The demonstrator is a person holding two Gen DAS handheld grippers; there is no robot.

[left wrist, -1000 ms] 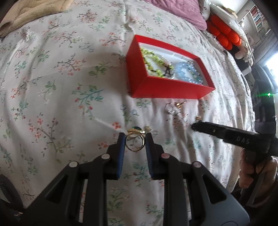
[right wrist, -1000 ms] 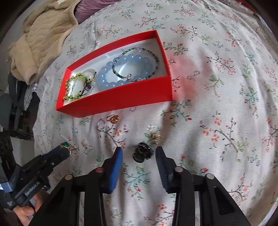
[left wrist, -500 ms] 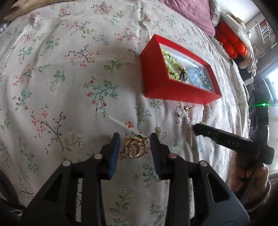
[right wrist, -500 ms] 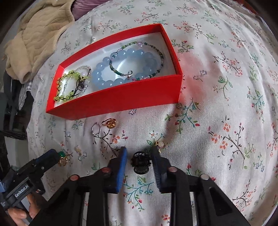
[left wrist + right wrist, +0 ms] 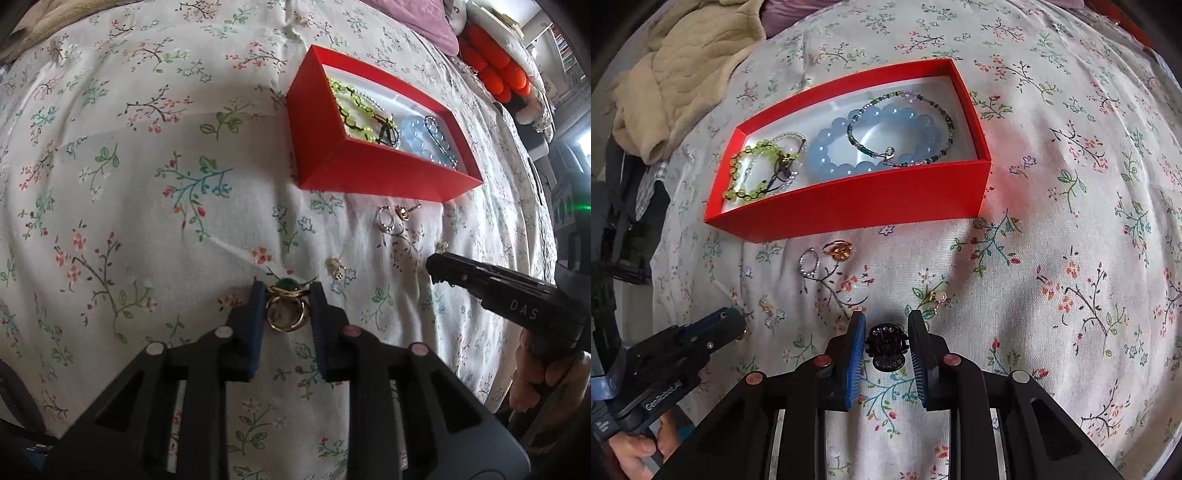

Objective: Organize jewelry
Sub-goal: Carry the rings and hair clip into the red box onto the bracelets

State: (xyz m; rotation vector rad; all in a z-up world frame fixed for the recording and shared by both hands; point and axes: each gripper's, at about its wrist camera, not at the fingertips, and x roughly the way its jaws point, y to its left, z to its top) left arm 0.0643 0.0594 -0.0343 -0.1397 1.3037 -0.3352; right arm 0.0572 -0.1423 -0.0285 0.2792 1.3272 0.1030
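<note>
left gripper (image 5: 286, 295) has reclosed on the gold ring (image 5: 286, 314) between its pads, right gripper (image 5: 886, 338) has narrowed onto the black ring (image 5: 887, 345), so both look ready for the red box (image 5: 849, 199) ahead.

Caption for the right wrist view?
Right gripper closing around a black ring on the floral bedspread, red box beyond.

— Where do I see the gold ring (image 5: 285, 316)?
— Flat on the bed, green stone up. My black ring (image 5: 887, 343) lies nearby.
— And the red box (image 5: 857, 199)?
— It holds a blue bead bracelet (image 5: 827, 147) and a yellow-green one (image 5: 753, 171).
</note>
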